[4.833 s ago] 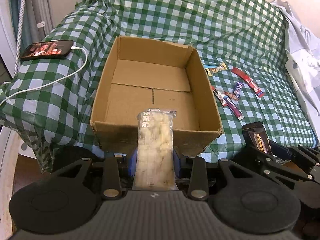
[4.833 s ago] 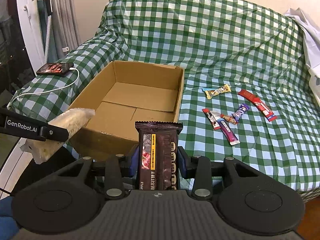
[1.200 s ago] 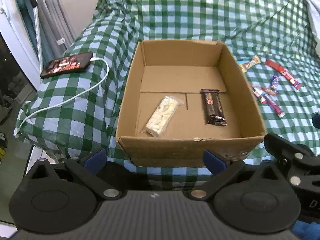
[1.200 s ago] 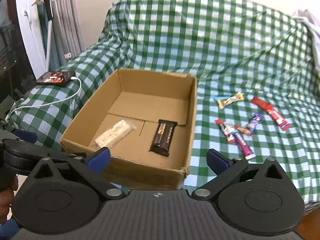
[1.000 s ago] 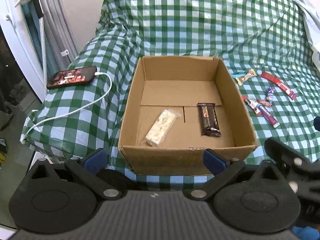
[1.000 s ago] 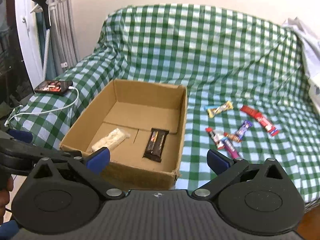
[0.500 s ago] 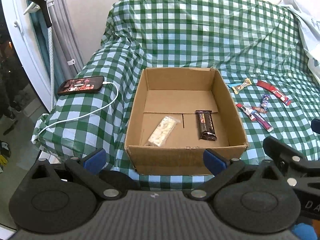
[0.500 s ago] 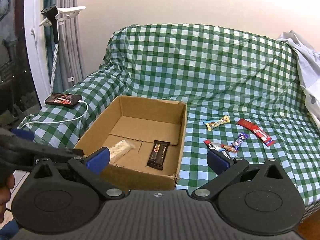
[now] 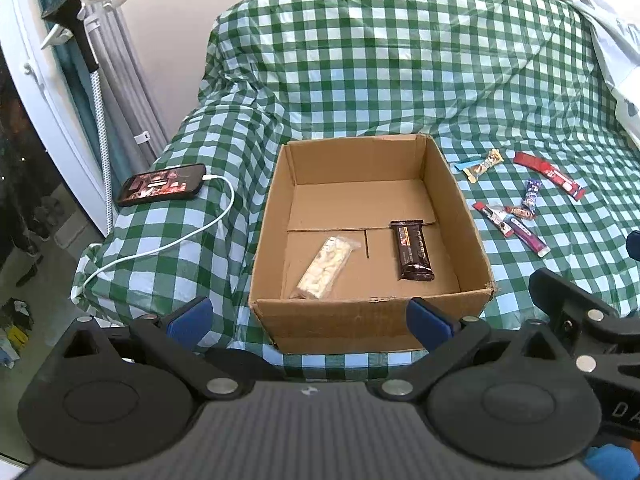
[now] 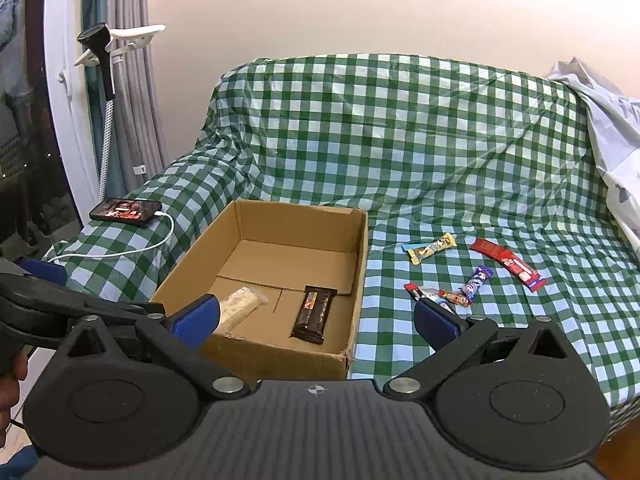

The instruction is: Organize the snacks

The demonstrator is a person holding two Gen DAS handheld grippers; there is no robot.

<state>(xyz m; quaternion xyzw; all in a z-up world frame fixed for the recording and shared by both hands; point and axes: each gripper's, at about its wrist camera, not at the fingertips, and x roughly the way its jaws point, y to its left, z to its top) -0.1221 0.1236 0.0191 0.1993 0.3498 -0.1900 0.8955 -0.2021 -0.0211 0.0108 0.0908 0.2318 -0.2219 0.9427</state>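
On the far left arm of the sofa (image 9: 360, 60), draped in a green-and-white checked cloth, a dark phone (image 9: 162, 184) lies face up with a white cable (image 9: 176, 240) looping off toward the front edge. My left tongs (image 9: 308, 318) hang wide apart with nothing between the blue pads, just in front of the cardboard box (image 9: 372, 320). The box is open-topped, plain brown, rectangular, sitting at the seat's front edge. Inside lie two snacks: a pale bar in clear crinkly wrap (image 9: 325, 268) at the front left of the floor, and a glossy dark brown bar (image 9: 412, 250) to its right, well apart. My right tongs (image 10: 316, 322) are spread open too, empty. On the seat right of the box I count six loose snacks: a cream bar (image 10: 430, 249), a long red one (image 10: 507, 265), a purple-blue one (image 10: 477, 279), and a cluster at the front that looks like three small wrappers (image 9: 510, 224), though they overlap and I can't be sure
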